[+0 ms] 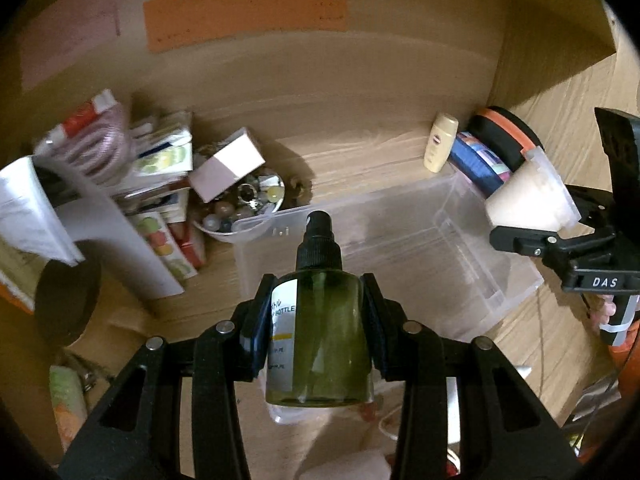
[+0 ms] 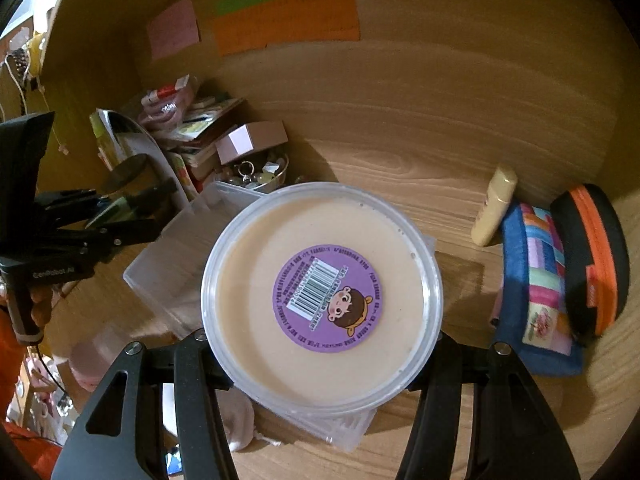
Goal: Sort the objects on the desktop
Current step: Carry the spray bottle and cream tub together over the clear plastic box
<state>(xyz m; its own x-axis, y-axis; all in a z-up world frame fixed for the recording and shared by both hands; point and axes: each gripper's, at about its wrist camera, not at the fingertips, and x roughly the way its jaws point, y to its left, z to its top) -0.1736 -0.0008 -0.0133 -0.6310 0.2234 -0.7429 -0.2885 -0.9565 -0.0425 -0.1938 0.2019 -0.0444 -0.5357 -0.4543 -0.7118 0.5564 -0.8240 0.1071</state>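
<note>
Left gripper (image 1: 319,312): clamped on a green spray bottle (image 1: 320,332), pads (image 1: 256,328) pressing both sides, black pump nozzle pointing forward.
Right gripper (image 2: 320,344): closed around a round tub of cream-coloured contents (image 2: 320,296), its purple barcode sticker (image 2: 327,298) facing the camera; seen from the left wrist at (image 1: 536,216).
Clear plastic bin (image 1: 460,264): on the wooden desk (image 2: 400,160), just below and ahead of both held items.
Behind the bin, left: metal bowl of beads and trinkets (image 1: 244,204), pink-white box (image 1: 228,168) resting on it, stacked packets beside.
Behind the bin, right: small cream bottle (image 2: 494,210), patchwork pouch (image 2: 540,280), black-and-orange case (image 2: 592,256).
</note>
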